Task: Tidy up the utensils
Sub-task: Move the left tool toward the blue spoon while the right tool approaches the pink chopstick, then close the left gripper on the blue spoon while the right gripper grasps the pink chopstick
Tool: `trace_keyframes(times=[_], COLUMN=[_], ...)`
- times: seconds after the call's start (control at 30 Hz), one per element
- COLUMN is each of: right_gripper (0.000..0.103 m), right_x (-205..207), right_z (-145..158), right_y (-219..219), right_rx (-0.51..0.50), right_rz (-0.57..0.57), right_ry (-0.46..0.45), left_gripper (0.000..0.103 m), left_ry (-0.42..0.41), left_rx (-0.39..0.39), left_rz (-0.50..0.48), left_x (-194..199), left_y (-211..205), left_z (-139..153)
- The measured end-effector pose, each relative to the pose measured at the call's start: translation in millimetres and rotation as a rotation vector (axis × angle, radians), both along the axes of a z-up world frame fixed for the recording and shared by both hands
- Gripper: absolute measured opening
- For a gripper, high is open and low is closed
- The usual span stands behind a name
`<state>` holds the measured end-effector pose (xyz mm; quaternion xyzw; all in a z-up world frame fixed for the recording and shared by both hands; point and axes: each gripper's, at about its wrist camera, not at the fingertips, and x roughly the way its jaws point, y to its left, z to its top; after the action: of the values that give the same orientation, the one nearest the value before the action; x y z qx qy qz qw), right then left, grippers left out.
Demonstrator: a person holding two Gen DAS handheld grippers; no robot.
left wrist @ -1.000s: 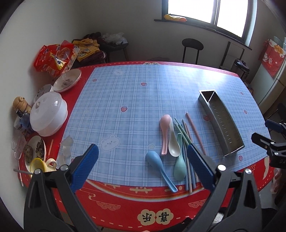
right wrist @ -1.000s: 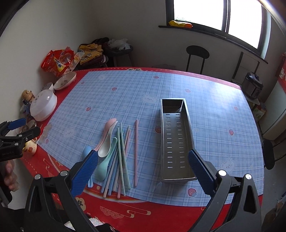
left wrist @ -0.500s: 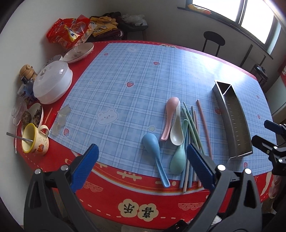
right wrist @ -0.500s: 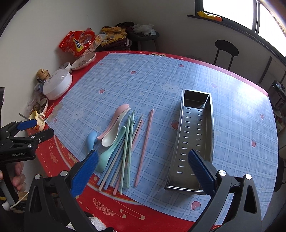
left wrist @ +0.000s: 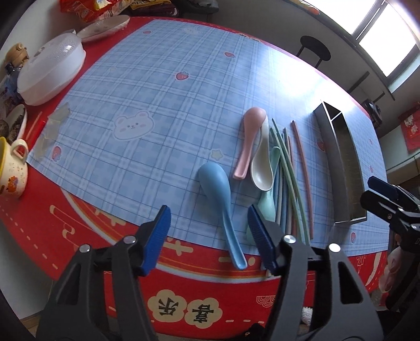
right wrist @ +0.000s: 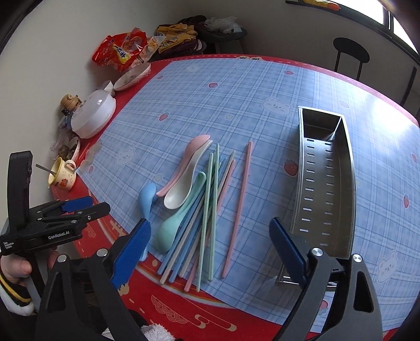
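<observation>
Several pastel spoons and chopsticks lie near the table's front edge. In the left wrist view my left gripper [left wrist: 207, 217] hangs low over the blue spoon [left wrist: 214, 183]. Its jaws are closing with the spoon's handle between them, and the pads are clear of it. Beside it lie the pink spoon [left wrist: 249, 136], white spoon [left wrist: 261, 168], green spoon [left wrist: 270, 194] and chopsticks [left wrist: 291, 170]. My right gripper [right wrist: 210, 228] hovers over the chopstick bundle [right wrist: 207, 209], its jaws wide, closing slightly and touching nothing. The empty steel utensil holder [right wrist: 328, 188] stands to the right.
A white lidded container [left wrist: 50, 70], a yellow mug [left wrist: 11, 168], a plate [left wrist: 105, 25] and snack bags [right wrist: 120, 49] crowd the table's left side. A black chair [right wrist: 350, 52] stands behind the table. The red table edge runs just under both grippers.
Both grippers have sunk toward the table and tipped further down. The left jaws have narrowed to about half their width over the blue spoon. The right jaws have narrowed slightly.
</observation>
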<state>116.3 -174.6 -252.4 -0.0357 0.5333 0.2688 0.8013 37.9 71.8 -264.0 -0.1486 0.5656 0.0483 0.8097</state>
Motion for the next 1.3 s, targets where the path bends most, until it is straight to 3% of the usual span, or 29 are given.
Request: trace_keyframes(times=[0.47,0.63,0.8,0.87,1.1,1.3], right_gripper=[0.083,0.081,0.081,0.079,0.058,0.036], right_x=[4,5,7,8,19,43], right_z=[-27,-28,-26,-28,-47,-73], right_y=[6,4,3,4,16,30], right_rx=[-0.019,-0.011,0.000,0.001,-0.053,-0.133], right_rz=[-0.075,-0.083,-0.068,-0.057,-0.013,-0.031], right_ry=[0.082,0.090,0.086,0.090,0.096,0.097], left_gripper=[0.054,0.053,0.042,0.035,0.028,0.028], left_ry=[0.077,0.065,0.055,0.072,0.067,0.052], left_rx=[-0.217,-0.204,-0.213,-0.209,-0.185,-0.164], left_rz=[-0.078,-0.074,-0.086,-0.087,-0.085,-0.102], left_x=[11,19,28,30,33,39], left_y=[-2,-2,-2,-2,0,2], left_z=[-57,-59,-63,-69,-70,-70])
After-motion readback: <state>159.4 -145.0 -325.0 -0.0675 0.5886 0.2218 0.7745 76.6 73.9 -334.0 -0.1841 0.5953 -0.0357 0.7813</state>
